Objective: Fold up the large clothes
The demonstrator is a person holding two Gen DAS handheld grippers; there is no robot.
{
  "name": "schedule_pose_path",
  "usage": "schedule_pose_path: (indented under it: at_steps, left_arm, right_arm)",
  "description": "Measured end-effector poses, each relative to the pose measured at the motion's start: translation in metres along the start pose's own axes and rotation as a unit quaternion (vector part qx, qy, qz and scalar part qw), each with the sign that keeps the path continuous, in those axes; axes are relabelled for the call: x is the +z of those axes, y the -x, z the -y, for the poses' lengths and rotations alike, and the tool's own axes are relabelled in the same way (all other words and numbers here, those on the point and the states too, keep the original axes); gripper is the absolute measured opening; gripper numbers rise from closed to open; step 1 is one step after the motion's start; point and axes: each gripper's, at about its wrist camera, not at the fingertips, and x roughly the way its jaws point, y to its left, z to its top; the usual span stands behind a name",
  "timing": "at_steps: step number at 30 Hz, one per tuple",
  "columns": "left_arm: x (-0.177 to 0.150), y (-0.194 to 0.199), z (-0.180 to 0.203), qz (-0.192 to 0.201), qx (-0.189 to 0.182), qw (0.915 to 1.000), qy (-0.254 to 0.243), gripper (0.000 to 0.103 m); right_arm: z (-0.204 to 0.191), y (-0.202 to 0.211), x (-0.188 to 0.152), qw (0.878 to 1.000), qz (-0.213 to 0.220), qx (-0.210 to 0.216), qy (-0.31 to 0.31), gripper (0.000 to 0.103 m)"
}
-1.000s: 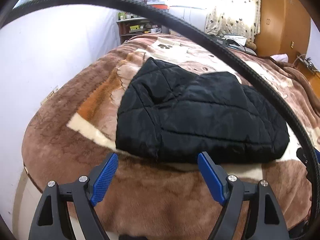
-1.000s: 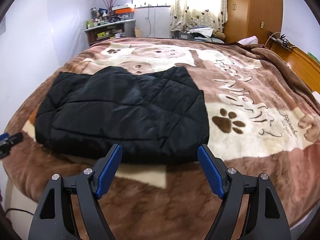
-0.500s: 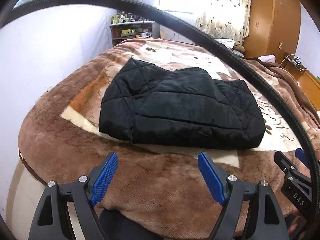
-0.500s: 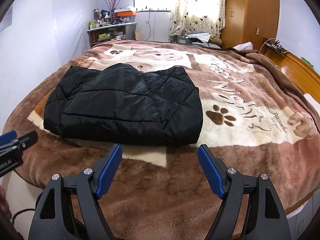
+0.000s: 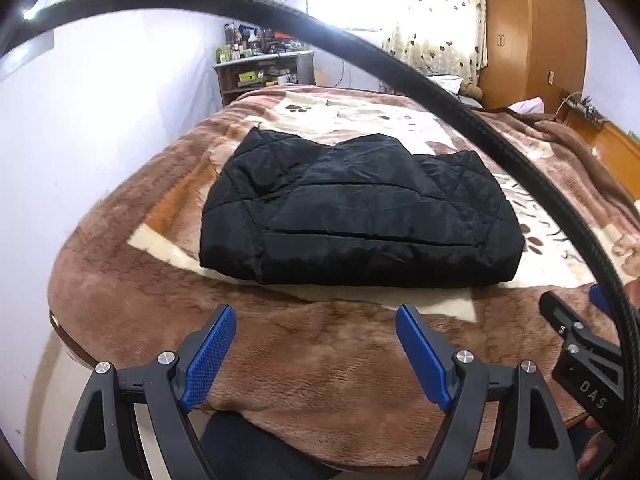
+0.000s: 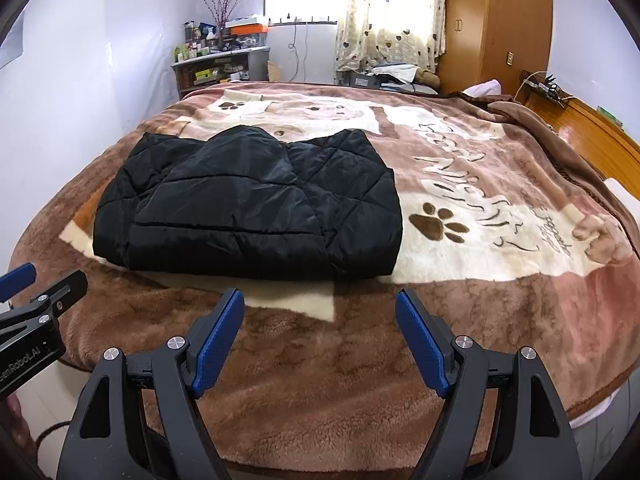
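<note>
The left gripper (image 5: 316, 354) and the right gripper (image 6: 320, 340) both stand wide open and empty, hovering above the near edge of the plush brown paw-print blanket (image 6: 460, 280). Beyond them the black quilted padded jacket (image 6: 248, 204) lies as a compact, seemingly finished fold. Next comes either a tidying tuck or nothing.

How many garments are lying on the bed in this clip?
1: a black quilted jacket, folded, on the left part of the brown blanket, beyond both open claws. Nothing else shows, though the far end is cluttered.
</note>
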Motion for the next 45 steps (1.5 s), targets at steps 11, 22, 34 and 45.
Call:
schedule_pose_path:
  at_steps: [11,22,34,45]
  left_arm:
    - [-0.006,0.004,0.002,0.003,-0.003,1.0,0.0,0.082]
    - [-0.011,0.009,0.004,0.002,-0.004,1.0,0.0,0.082]
    - [-0.012,0.014,0.004,0.004,-0.003,1.0,-0.003,0.082]
    - [-0.014,0.015,0.004,0.004,-0.004,1.0,-0.003,0.082]
  right_arm:
    - [-0.002,0.003,-0.003,1.0,0.0,0.0,0.002,0.078]
    - [-0.004,0.008,-0.005,1.0,0.0,0.002,0.007,0.078]
    - [-0.005,0.009,-0.006,1.0,0.0,0.003,0.008,0.078]
    - [-0.007,0.012,-0.007,1.0,0.001,0.004,0.012,0.078]
